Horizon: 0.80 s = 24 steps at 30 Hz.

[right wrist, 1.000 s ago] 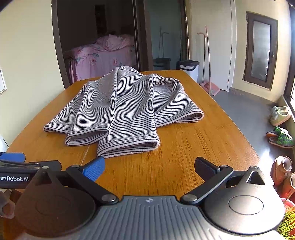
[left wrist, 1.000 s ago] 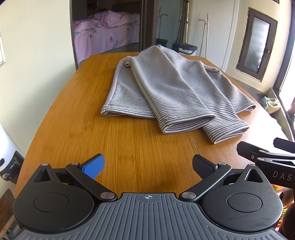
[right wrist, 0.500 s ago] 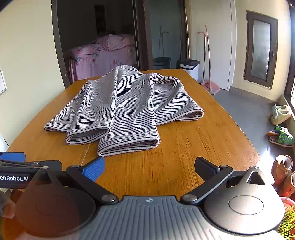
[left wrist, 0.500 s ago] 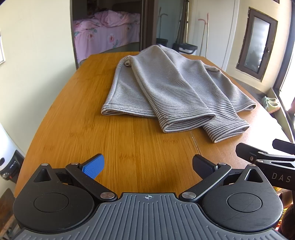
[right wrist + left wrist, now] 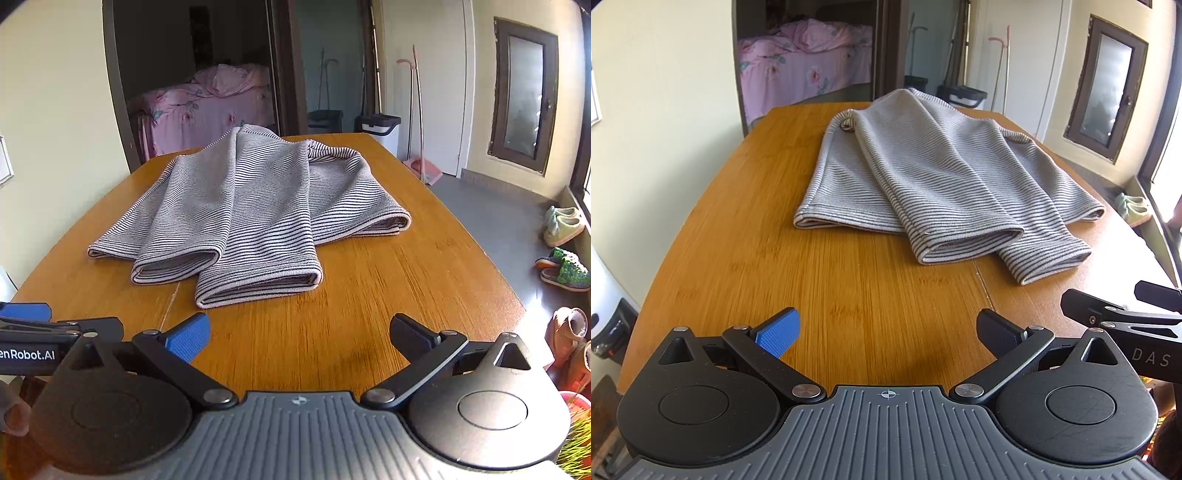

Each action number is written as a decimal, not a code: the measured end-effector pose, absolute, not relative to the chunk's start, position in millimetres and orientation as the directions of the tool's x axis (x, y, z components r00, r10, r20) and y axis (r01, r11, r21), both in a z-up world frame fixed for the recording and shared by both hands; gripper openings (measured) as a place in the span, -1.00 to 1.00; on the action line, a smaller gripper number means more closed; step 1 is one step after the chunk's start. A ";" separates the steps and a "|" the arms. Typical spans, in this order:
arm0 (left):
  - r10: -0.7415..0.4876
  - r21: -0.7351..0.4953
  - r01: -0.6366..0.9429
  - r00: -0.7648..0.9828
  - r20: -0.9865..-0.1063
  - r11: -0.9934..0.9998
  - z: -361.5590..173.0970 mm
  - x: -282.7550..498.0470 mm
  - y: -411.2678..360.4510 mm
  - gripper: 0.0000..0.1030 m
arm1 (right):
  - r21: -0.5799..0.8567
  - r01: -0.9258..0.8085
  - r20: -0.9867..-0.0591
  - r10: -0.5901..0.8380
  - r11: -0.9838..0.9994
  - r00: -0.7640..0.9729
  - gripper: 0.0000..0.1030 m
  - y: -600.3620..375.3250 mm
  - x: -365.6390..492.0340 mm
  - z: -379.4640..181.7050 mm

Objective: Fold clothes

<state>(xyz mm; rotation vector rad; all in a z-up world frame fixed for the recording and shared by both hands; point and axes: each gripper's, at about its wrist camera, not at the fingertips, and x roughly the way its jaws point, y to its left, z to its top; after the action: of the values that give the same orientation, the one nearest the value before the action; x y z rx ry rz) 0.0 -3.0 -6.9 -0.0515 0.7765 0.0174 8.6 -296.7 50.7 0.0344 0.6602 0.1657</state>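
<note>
A grey striped garment (image 5: 923, 173) (image 5: 243, 206) lies on the wooden table (image 5: 775, 273) (image 5: 424, 266), partly folded, with both sleeves laid lengthwise over the body and their cuffs toward me. My left gripper (image 5: 886, 332) hovers open over the near table edge, well short of the cloth, with nothing between its fingers. My right gripper (image 5: 299, 334) is open too, empty, at the near edge in front of the right cuff. Each gripper shows at the side of the other's view.
Bare wood lies between the grippers and the garment. A doorway behind the table opens onto a bed with pink bedding (image 5: 207, 99). Bins (image 5: 376, 129) and a broom stand at the back wall. Shoes (image 5: 561, 266) line the floor at right.
Both views have shifted very slightly; the garment and the open fingers look the same as before.
</note>
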 end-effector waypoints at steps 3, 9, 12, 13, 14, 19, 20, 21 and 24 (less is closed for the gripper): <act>-0.003 -0.042 -0.038 0.709 -0.705 0.998 -7.6 0.8 -2.0 1.00 | 0.087 -0.142 -0.607 0.166 0.986 0.777 1.00 -296.7 8.3 49.9; -0.028 -0.066 -0.025 0.713 -0.701 0.998 -2.2 4.7 2.3 1.00 | 0.079 -0.141 -0.606 0.160 0.987 0.779 1.00 -299.0 8.8 50.2; -0.102 -0.125 0.023 0.723 -0.683 0.992 8.3 18.6 7.9 1.00 | 0.050 -0.153 -0.591 0.153 0.987 0.792 1.00 -298.1 14.1 56.5; -0.132 -0.150 0.040 0.724 -0.678 0.988 11.9 25.3 10.1 1.00 | 0.052 -0.158 -0.580 0.158 0.986 0.799 1.00 -299.5 20.1 59.9; -0.164 -0.179 0.057 0.720 -0.674 0.982 14.3 35.2 12.7 1.00 | 0.056 -0.163 -0.568 0.166 0.985 0.806 1.00 -301.2 26.9 63.7; -0.313 -0.313 0.130 0.690 -0.653 0.941 20.8 90.4 26.4 1.00 | 0.076 -0.189 -0.508 0.201 0.979 0.838 1.00 -309.6 61.1 82.4; -0.317 -0.314 0.136 0.691 -0.650 0.940 20.8 101.2 27.9 1.00 | 0.080 -0.194 -0.495 0.208 0.978 0.844 1.00 -311.3 67.9 86.1; -0.321 -0.314 0.141 0.692 -0.647 0.939 20.9 112.0 29.3 1.00 | 0.108 -0.201 -0.492 0.228 0.974 0.840 1.00 -312.4 79.4 88.4; -0.321 -0.318 0.137 0.687 -0.652 0.938 18.4 145.7 34.3 1.00 | 0.215 -0.218 -0.493 0.298 0.952 0.818 1.00 -315.2 118.7 92.5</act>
<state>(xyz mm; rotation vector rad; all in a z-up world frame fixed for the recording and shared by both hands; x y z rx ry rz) 145.7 34.3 18.4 -0.2530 0.7736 -0.2590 118.7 -315.2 92.5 0.1516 0.5487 0.2759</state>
